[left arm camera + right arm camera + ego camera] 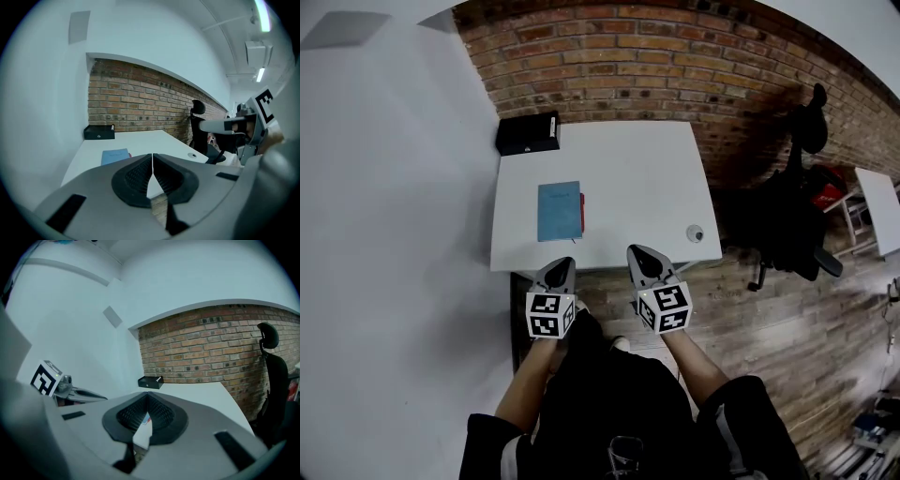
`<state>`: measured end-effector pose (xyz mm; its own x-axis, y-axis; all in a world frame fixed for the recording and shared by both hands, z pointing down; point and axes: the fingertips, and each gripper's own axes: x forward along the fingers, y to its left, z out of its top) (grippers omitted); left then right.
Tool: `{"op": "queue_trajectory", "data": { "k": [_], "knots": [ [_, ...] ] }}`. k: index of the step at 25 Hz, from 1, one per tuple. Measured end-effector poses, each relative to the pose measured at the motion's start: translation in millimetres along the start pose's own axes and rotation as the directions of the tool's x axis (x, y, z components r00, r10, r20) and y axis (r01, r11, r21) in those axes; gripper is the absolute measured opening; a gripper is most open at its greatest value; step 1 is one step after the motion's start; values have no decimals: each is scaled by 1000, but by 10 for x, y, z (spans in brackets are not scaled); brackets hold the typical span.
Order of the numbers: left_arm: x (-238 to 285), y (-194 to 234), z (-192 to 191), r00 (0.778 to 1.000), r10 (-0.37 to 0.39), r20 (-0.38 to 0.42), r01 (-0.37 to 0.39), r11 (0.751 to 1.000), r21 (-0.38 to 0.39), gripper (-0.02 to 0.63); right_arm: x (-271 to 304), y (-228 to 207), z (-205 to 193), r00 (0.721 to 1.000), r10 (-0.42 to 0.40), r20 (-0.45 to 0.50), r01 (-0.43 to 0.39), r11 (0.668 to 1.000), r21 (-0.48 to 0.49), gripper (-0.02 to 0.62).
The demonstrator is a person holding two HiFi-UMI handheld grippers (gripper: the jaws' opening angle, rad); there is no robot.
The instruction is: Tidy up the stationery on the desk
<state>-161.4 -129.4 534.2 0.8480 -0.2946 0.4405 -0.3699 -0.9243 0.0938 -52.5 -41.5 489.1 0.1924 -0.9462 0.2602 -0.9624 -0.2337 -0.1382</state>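
A blue notebook [559,210] lies on the white desk [628,169], with a red object [582,212] along its right edge. A black box [527,134] with a white pen on top sits at the desk's far left corner. My left gripper [560,265] hovers shut at the desk's near edge, just short of the notebook. My right gripper [636,253] is shut too, over the near edge to the right. In the left gripper view the notebook [115,156] and the box [99,132] lie ahead. The right gripper view shows the box [150,381] far ahead.
A round grey cable grommet [695,233] is set in the desk's near right corner. A black office chair [787,220] stands to the right of the desk. A brick wall [656,66] runs behind it; a white wall [394,187] is at the left.
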Motion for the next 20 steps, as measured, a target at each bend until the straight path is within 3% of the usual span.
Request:
{"op": "queue_trajectory", "data": {
  "k": [9,20],
  "knots": [
    [-243,-381,-277,1000,-23,-22,23,1000,7,18,-498,68,-177,1000,-7,4,7,1000,28,21],
    [-294,-632,-348,999,-40,-29,41,999,13,18,-747,-13,-174,1000,-23,19,23,999,33,21]
  ]
}}
